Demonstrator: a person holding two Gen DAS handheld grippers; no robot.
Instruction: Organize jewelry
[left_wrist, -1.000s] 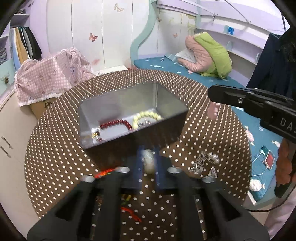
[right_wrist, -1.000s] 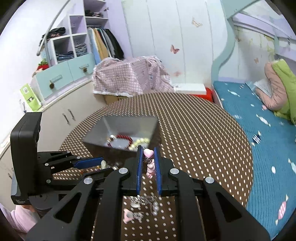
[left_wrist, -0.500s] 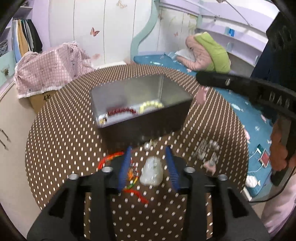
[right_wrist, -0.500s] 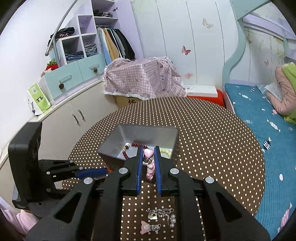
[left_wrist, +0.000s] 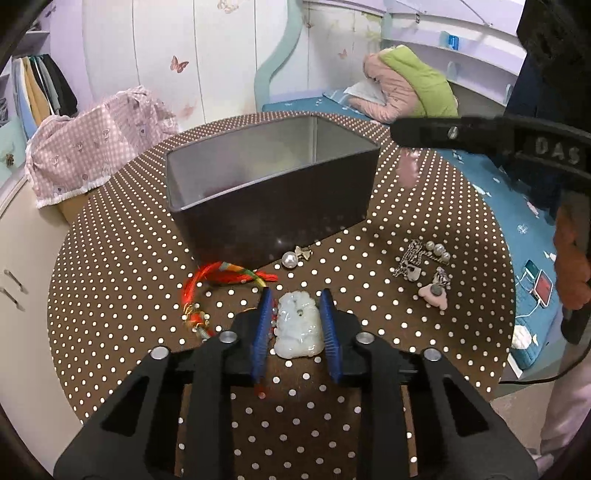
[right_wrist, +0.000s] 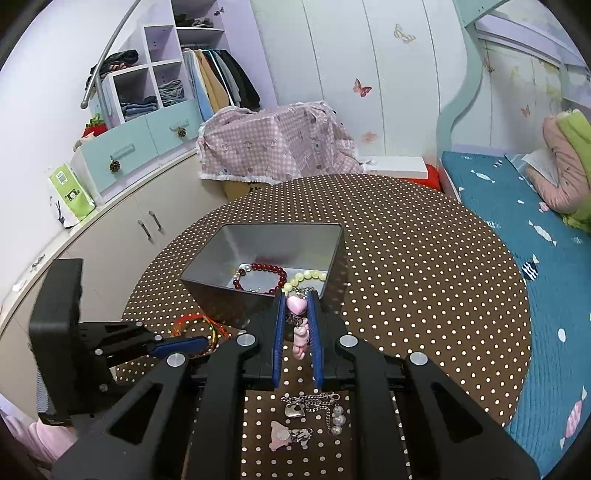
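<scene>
My left gripper is open low over the dotted table, its blue pads either side of a white jade pendant lying there. A red and multicoloured cord bracelet and a pearl earring lie just beyond it. My right gripper is shut on a pink heart charm and holds it above the near edge of the grey metal box. The box holds a red bead bracelet and a pale yellow bead bracelet. The right gripper also shows in the left wrist view.
A silver chain with pearls and a pink charm lie on the table right of the box, also in the right wrist view. The round table ends near a blue bed and cupboards.
My left gripper dropped from near the box down to the table and opened; the jade pendant now lies between its pads. My right gripper rose and moved over the box edge with the charm.
</scene>
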